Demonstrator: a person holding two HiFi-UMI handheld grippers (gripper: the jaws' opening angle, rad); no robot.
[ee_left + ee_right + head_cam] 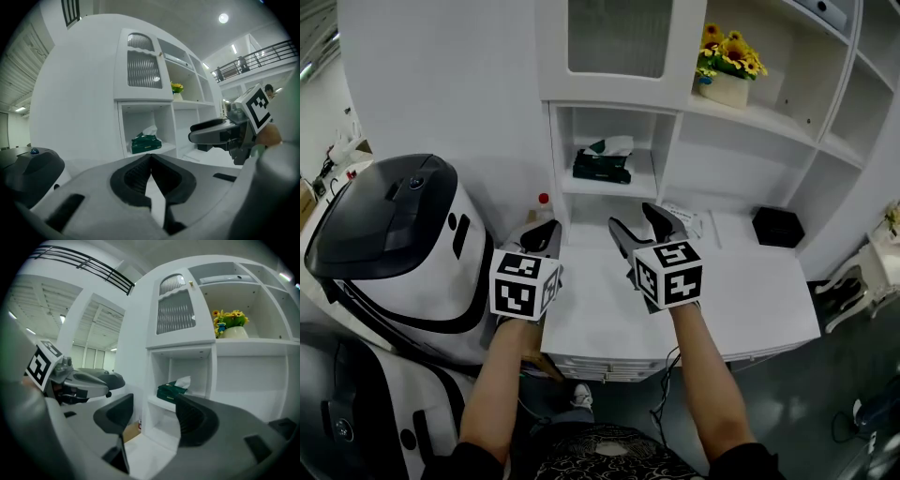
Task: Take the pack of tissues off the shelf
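Left claw (151, 157): my jaws together, empty.
Right claw (154, 402): my jaws apart, nothing between them.
Dark green soft tissue pack (602, 166): lying on white shelf (643, 180), beyond both claws.

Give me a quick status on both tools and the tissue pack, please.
Left tool shut, empty. Right tool open, empty. Tissue pack on its shelf, untouched. Nothing between tools and pack.

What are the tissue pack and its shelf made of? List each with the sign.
Tissue pack: likely soft plastic film, dark green with a faint sheen, white tissue poking out. Shelf: probably painted or laminated board, smooth matte white with flat, square edges.
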